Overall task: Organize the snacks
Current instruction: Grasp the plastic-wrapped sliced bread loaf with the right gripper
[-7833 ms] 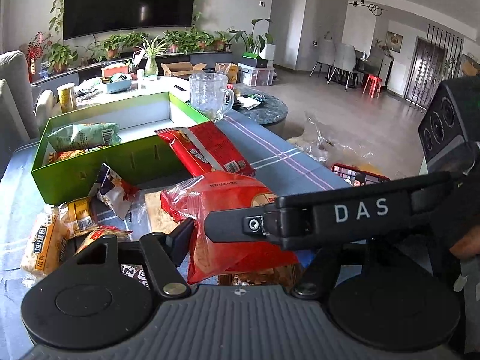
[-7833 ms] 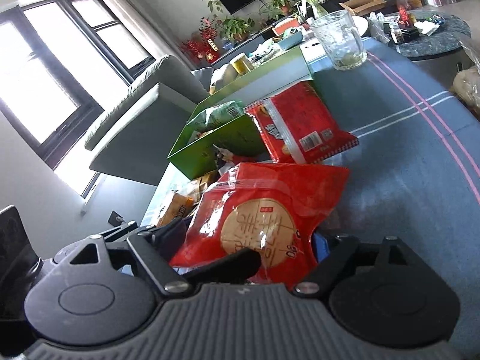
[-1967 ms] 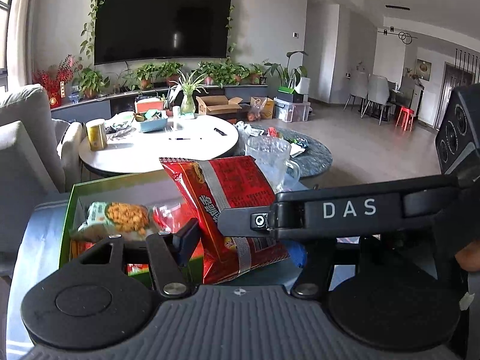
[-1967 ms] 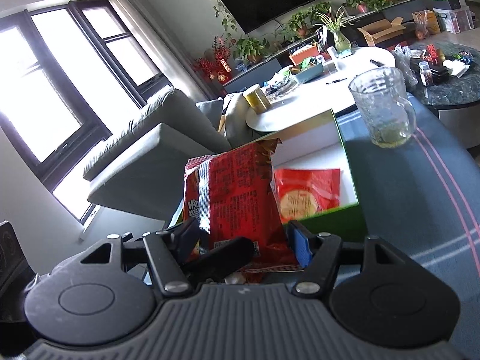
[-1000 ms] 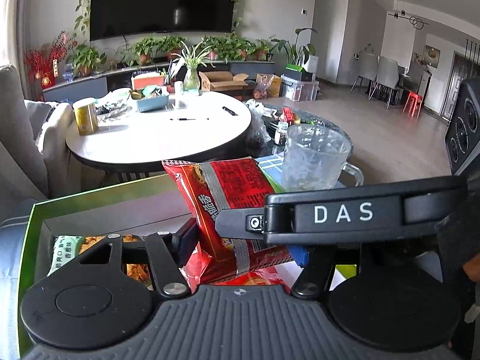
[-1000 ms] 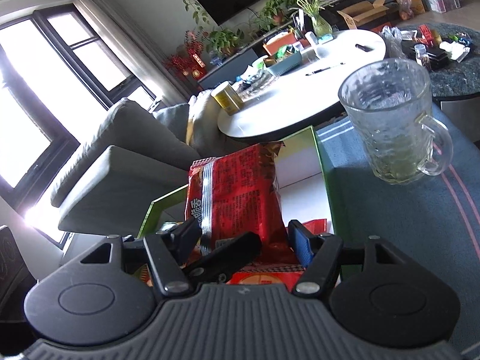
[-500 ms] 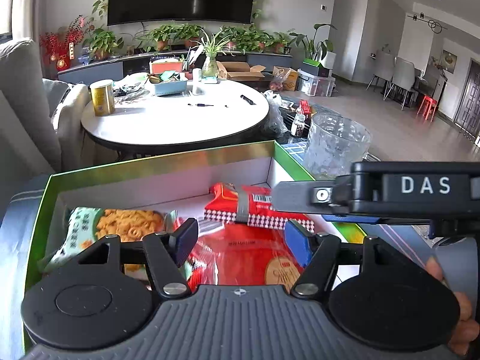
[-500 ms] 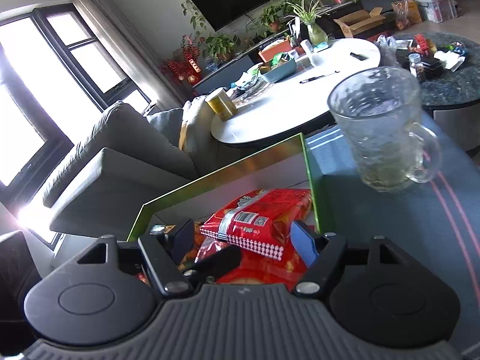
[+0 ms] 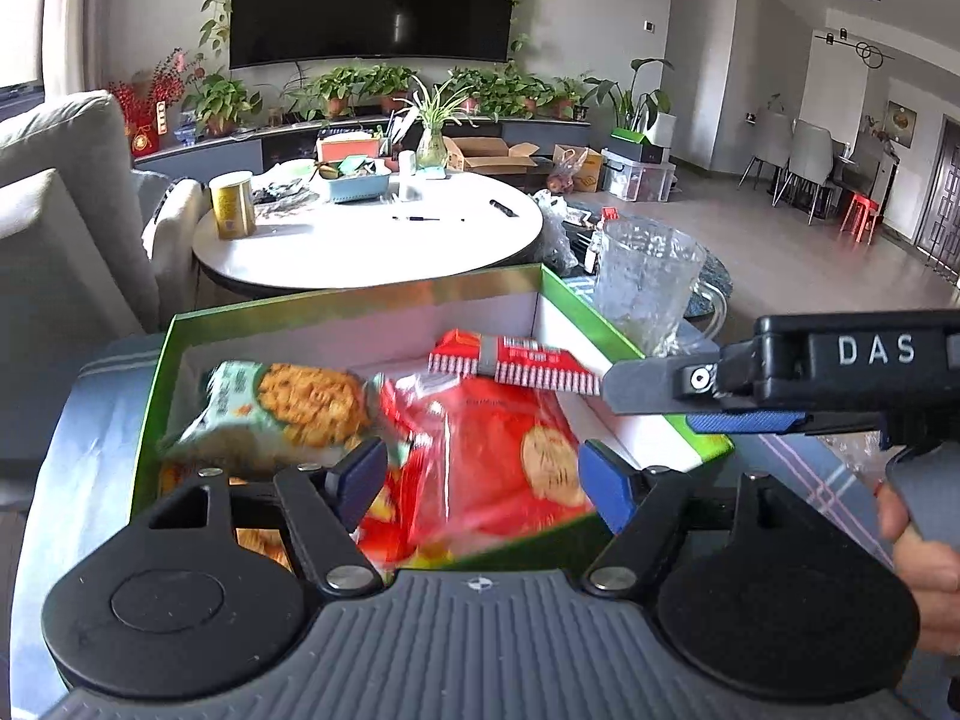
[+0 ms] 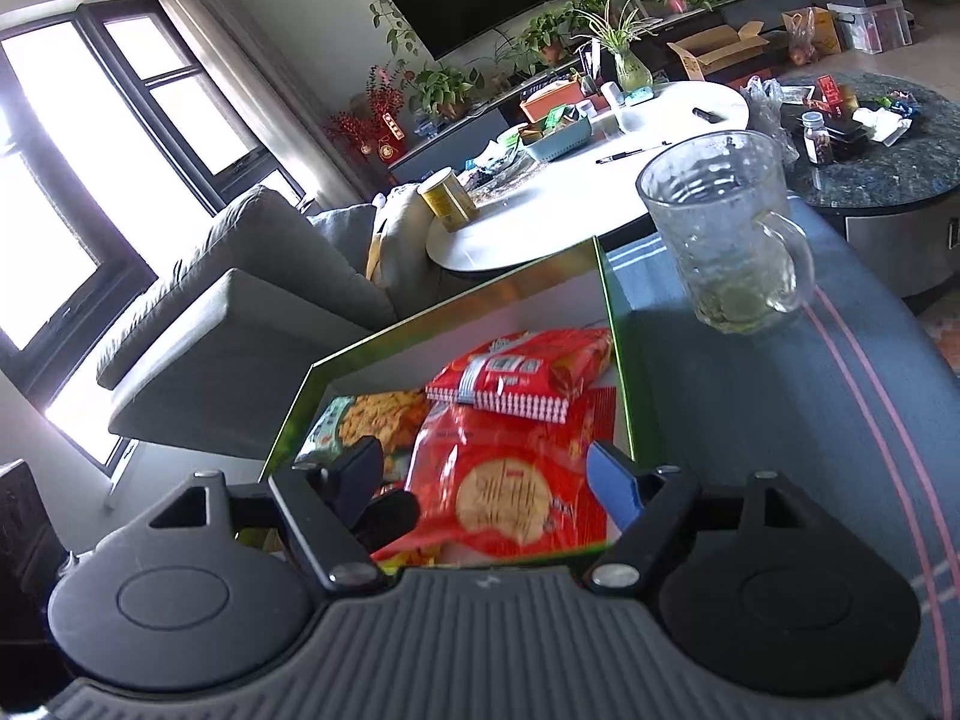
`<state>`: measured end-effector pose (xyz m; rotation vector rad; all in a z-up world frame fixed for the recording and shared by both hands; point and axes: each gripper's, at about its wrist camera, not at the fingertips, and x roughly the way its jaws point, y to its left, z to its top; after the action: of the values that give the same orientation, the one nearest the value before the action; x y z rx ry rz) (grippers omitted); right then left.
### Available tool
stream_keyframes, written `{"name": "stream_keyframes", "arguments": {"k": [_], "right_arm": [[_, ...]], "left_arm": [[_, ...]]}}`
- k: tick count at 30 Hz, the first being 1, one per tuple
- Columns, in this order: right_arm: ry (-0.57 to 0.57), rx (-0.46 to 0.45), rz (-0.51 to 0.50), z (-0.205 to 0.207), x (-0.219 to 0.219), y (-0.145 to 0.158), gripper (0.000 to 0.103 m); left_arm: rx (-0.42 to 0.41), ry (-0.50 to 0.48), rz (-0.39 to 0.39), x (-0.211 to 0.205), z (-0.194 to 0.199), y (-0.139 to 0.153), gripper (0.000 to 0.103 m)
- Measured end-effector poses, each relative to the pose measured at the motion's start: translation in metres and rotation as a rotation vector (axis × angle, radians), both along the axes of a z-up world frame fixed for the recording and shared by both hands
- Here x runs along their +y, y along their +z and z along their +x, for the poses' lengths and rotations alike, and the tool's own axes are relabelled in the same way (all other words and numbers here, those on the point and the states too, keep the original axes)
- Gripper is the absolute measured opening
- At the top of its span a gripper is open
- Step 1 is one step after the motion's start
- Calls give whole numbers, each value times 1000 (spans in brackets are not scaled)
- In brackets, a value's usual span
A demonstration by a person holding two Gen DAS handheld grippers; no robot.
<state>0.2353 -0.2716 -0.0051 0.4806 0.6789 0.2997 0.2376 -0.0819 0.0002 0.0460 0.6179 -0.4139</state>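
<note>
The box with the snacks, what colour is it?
The box is green outside and white inside, best seen from the left wrist.

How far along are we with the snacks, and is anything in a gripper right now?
Done: three packs lie in the green box: a green pack, a big red cracker bag and a red striped pack on top. In hand: nothing. The left gripper is opening with nothing held, and the right gripper is open and empty. Left: unclear, since the table nearer than the box is out of view.
</note>
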Motion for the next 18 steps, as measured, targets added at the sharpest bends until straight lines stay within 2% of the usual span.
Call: {"name": "stream_keyframes", "arguments": {"k": [8, 18], "right_arm": [[22, 4, -26, -26, 10, 1, 60], [32, 41, -35, -58, 17, -13, 61]], "left_arm": [[23, 5, -16, 13, -33, -5, 69], [48, -11, -17, 17, -64, -15, 71]]}}
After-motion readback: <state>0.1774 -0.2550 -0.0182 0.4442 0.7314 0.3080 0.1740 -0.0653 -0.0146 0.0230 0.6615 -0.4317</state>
